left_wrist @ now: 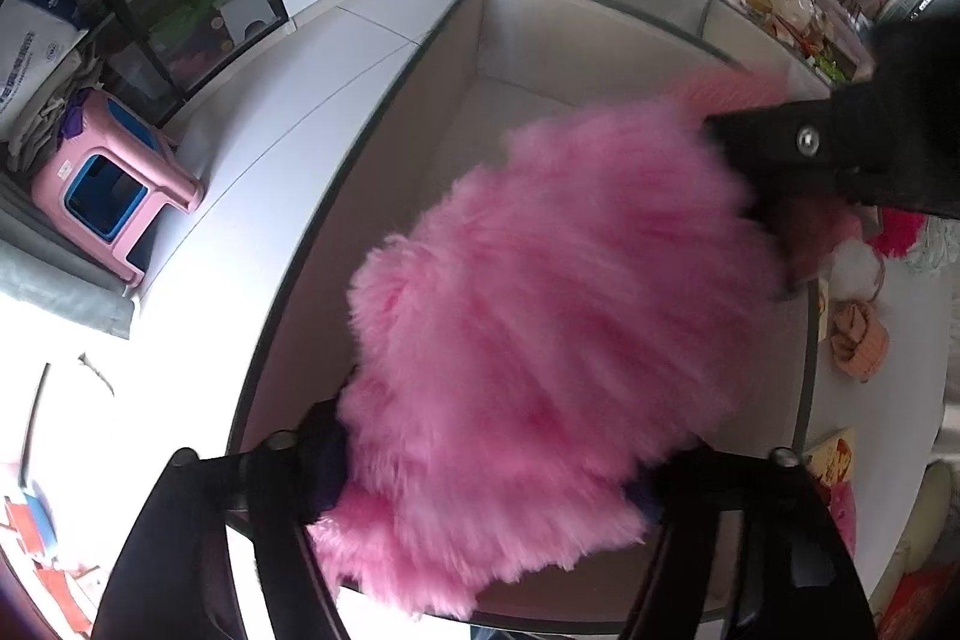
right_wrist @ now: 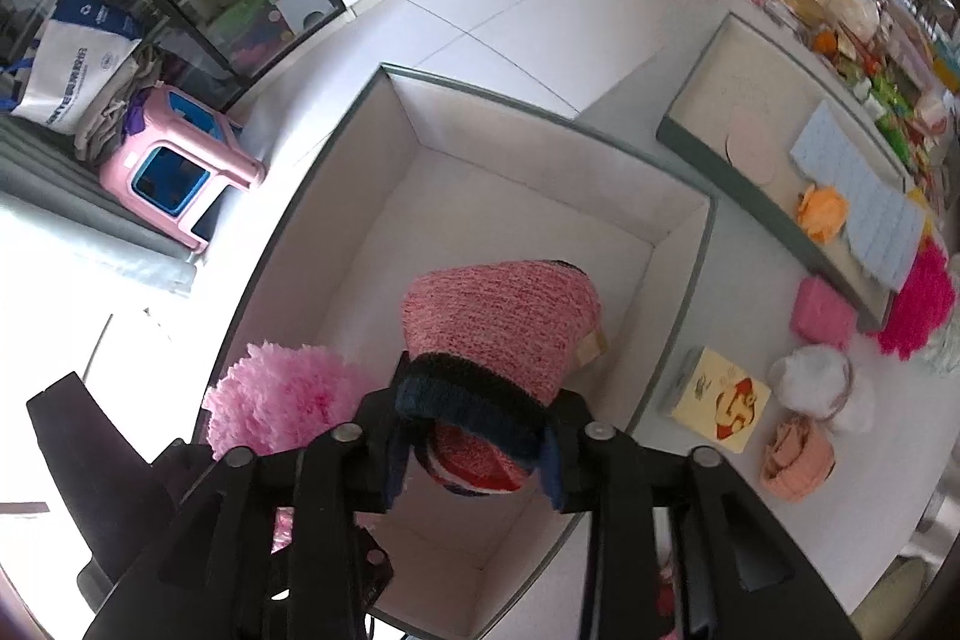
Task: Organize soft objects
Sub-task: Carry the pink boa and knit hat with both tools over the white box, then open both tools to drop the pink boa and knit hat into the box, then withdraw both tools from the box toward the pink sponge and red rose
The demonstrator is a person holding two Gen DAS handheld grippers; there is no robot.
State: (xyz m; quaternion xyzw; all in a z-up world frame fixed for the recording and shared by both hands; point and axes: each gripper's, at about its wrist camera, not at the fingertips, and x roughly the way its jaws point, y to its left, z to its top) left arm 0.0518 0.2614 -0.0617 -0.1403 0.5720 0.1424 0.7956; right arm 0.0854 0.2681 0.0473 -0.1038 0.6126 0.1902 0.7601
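- We have the left hand-held gripper [left_wrist: 480, 484] closed on a fluffy pink pompom [left_wrist: 540, 328]; its fingers press into the fur from either side, and the pompom juts forward from them, filling most of the left wrist view.
- Our right hand-held gripper [right_wrist: 474, 436] is clamped on the dark-blue cuff of a pink knit hat [right_wrist: 504, 322]. The hat's long axis runs straight ahead from the fingers, crown pointing away and slightly upward.
- Both soft things hang over the open white storage box [right_wrist: 384, 220], whose bottom looks bare where we can see it. The pompom sits above the near-left corner, the hat nearer the middle.
- The relation that counts: the box floor lies directly below both loads, so we judge the coming move to be a plain lowering and release, with no sideways travel needed.
- The two hand-held grippers are close; in the left view the right one reaches the far edge of the pompom, so we should let go one at a time to avoid snagging fur.
- Outside the box, on the bench [right_wrist: 708, 340] to the right, wait a pink pouch [right_wrist: 822, 313], a magenta pompom [right_wrist: 918, 304], a white puff [right_wrist: 810, 379], a peach knit piece [right_wrist: 795, 460] and a yellow carton [right_wrist: 717, 400].
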